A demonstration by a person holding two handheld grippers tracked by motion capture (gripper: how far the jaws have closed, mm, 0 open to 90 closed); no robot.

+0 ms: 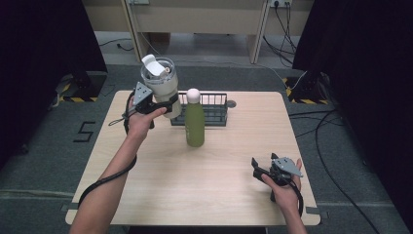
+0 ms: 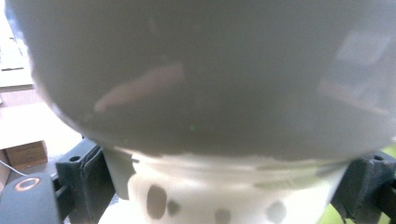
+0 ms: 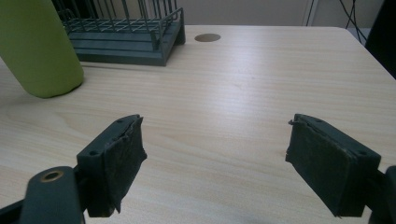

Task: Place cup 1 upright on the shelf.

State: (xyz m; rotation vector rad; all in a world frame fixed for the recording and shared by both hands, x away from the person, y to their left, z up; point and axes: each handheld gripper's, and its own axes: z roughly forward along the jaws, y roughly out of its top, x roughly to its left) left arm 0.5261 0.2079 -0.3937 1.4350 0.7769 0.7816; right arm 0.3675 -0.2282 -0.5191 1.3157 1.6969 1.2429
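My left gripper (image 1: 168, 105) is shut on a grey-and-white tumbler (image 1: 160, 85) with a clear lid, held in the air above the table's back left, just left of the wire rack (image 1: 214, 108). Close up in the left gripper view, the tumbler (image 2: 205, 79) sits between the two black jaws. A green bottle (image 1: 194, 121) with a pale round cap stands upright in front of the rack; its green body (image 3: 39, 46) rises at the far left of the right gripper view. Low over the front right of the table, my right gripper (image 1: 257, 168) is open with nothing between its jaws (image 3: 215, 158).
The light wooden table (image 1: 229, 161) has a round cable hole (image 3: 207, 37) behind the rack (image 3: 126, 32). Black curtains stand on both sides, and cables lie on the grey floor to the right. Bare tabletop lies between the bottle and my right gripper.
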